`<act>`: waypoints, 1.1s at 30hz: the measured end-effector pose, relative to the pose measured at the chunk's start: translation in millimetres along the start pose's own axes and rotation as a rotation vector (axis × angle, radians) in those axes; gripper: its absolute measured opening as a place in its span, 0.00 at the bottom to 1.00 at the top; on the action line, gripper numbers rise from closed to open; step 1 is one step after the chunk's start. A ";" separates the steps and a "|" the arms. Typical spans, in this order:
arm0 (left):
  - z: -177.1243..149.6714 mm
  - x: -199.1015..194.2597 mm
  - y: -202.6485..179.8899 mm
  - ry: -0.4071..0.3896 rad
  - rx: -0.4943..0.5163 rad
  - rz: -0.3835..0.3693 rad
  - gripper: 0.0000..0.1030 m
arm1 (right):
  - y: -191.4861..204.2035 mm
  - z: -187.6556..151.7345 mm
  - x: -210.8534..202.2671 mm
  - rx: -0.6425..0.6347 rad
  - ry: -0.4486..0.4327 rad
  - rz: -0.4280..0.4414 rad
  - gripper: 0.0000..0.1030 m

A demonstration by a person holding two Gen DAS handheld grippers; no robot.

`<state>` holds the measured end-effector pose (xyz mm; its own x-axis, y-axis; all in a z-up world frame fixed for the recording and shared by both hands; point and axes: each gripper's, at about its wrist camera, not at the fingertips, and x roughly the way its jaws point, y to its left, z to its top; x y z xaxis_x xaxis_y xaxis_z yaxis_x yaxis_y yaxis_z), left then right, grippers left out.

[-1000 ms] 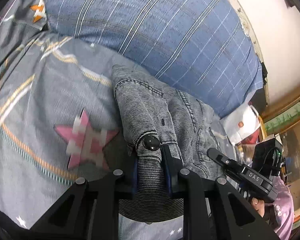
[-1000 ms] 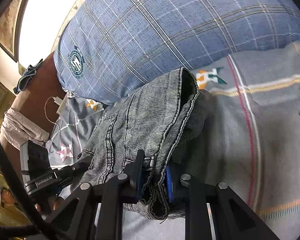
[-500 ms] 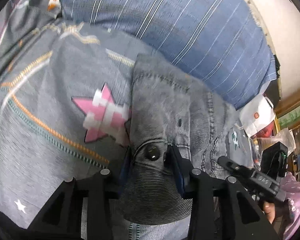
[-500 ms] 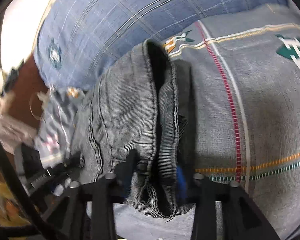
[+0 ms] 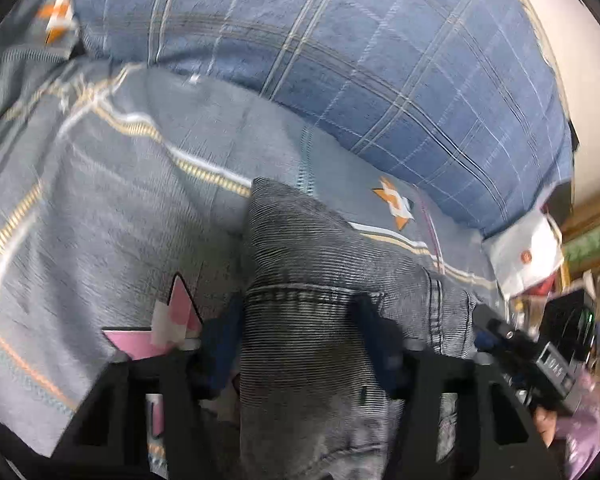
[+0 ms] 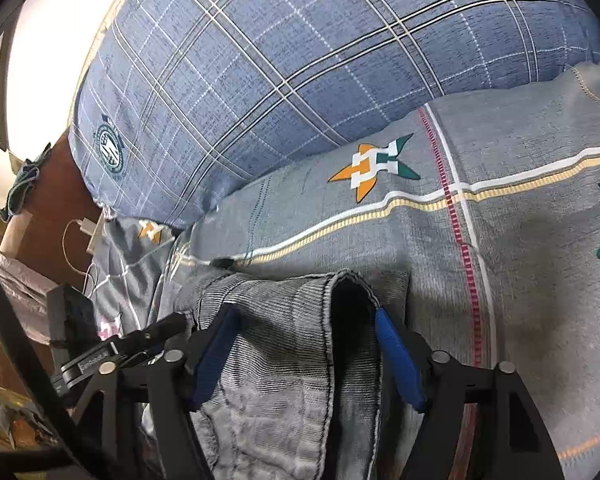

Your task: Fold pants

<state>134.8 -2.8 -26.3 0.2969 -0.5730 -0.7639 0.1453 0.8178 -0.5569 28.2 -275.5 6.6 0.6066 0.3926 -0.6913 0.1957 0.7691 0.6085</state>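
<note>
The grey denim pants (image 5: 300, 272) lie folded on the grey patterned bedsheet (image 5: 112, 208), below the blue plaid pillow. My left gripper (image 5: 300, 336) is open, its blue-padded fingers (image 5: 220, 344) spread either side of the pants' edge. In the right wrist view the pants (image 6: 284, 340) lie between the spread blue pads (image 6: 398, 356) of my right gripper (image 6: 304, 348), which is open too. The other gripper shows at the side in each view.
A large blue plaid pillow (image 6: 300, 60) lies just beyond the pants. A white bag (image 5: 528, 252) and clutter sit at the bed's edge. A charger and cable (image 6: 86, 232) lie on the brown headboard ledge.
Both grippers have opened and let go of the pants. The pants now rest on the sheet and both cameras have drawn back and lowered.
</note>
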 end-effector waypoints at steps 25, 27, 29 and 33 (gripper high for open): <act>-1.0 -8.6 -4.1 -0.043 0.014 0.004 0.43 | -11.3 -1.3 -20.7 -0.003 -0.039 -0.090 0.12; -0.1 -8.6 -4.0 -0.049 0.011 0.017 0.43 | -4.7 -0.1 -30.8 -0.027 -0.074 -0.079 0.27; 0.8 -6.1 -0.6 -0.042 -0.010 0.005 0.43 | -1.4 0.6 -37.5 -0.034 -0.097 -0.082 0.61; 2.0 -7.0 3.9 -0.043 -0.040 -0.004 0.43 | 1.8 0.3 -46.7 -0.017 -0.111 0.011 0.67</act>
<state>135.2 4.5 -22.4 0.3366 -0.5726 -0.7475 0.1090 0.8122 -0.5731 0.5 -292.6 40.1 0.6907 0.3433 -0.6365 0.1763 0.7737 0.6085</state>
